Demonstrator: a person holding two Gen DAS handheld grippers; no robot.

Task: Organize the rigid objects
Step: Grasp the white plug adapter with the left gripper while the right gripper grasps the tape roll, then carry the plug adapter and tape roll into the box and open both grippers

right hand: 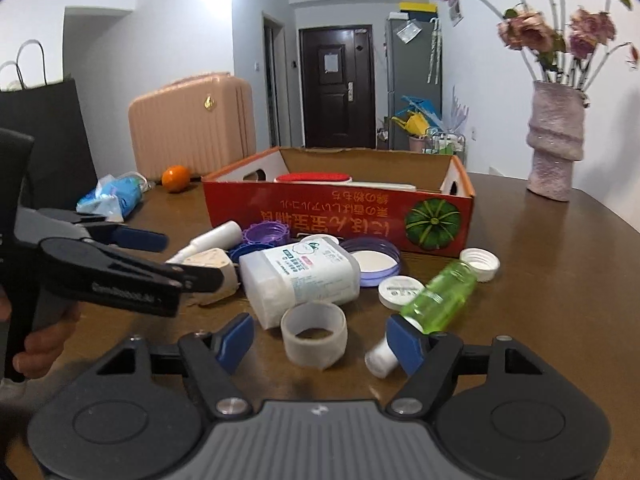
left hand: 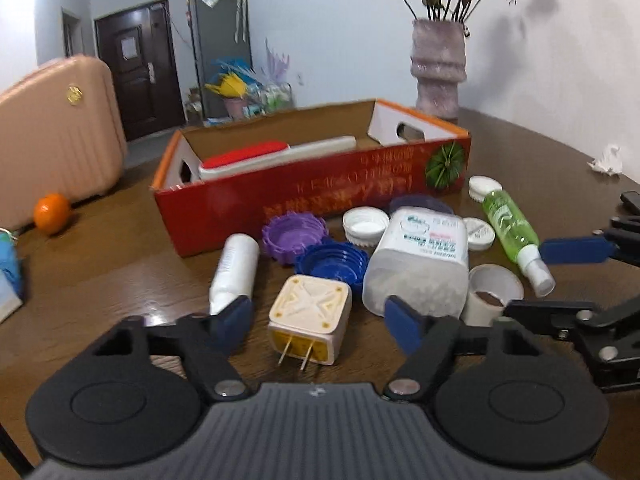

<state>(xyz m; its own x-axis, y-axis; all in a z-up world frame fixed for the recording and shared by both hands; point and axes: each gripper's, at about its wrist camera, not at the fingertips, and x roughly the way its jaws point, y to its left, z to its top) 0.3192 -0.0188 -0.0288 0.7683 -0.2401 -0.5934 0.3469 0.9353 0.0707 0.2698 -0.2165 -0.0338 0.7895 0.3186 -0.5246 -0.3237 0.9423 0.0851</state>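
Left gripper [left hand: 318,316] hangs spread wide, straddling the cream square plug adapter [left hand: 309,318] just in front of the red cardboard box [left hand: 312,196], lined up for a pinch. Right gripper [right hand: 318,340], equally wide, frames the translucent tape ring [right hand: 314,334] nearby, ready.

Left gripper [left hand: 318,318]: jaws spread wide, empty, low and level.
Right gripper [right hand: 320,344]: jaws spread wide, empty, alongside.
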